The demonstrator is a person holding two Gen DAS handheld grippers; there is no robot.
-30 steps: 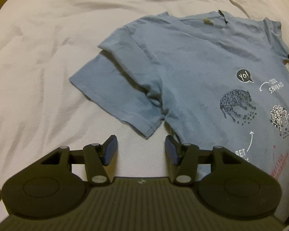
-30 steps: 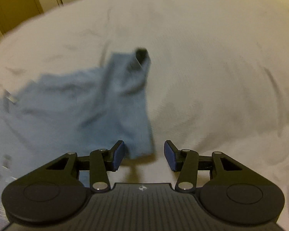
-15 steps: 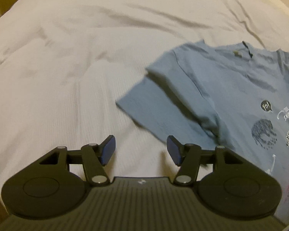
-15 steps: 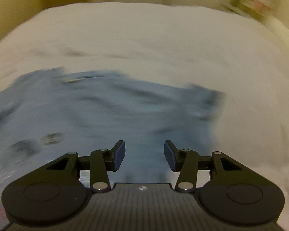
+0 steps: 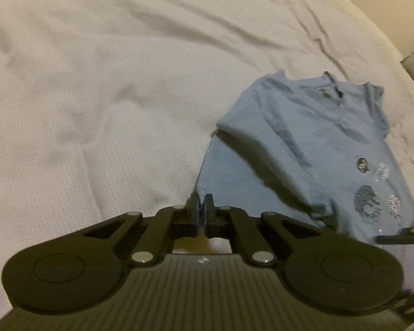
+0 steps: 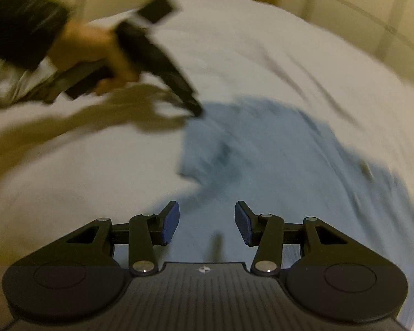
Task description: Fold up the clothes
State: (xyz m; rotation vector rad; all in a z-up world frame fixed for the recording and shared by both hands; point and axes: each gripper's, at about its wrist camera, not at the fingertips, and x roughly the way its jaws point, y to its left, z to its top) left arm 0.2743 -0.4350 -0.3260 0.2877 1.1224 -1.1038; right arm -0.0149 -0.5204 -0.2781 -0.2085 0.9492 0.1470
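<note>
- My left gripper (image 5: 201, 202) has its tongs clamped on the sleeve (image 5: 234, 176) hem of the shirt (image 5: 317, 143), which lies on the bed (image 5: 96, 82).
- My right gripper (image 6: 207, 220) hovers over the shirt, tongs apart, holding nothing.
- Risk: the pinch looks thin, right at the hem edge; a quick pull could slip it free or drag the whole shirt askew.
- Risk: heavy blur in the right view makes placing that gripper uncertain.
- Change: half a second ago the left tongs stood apart, short of the sleeve.
</note>
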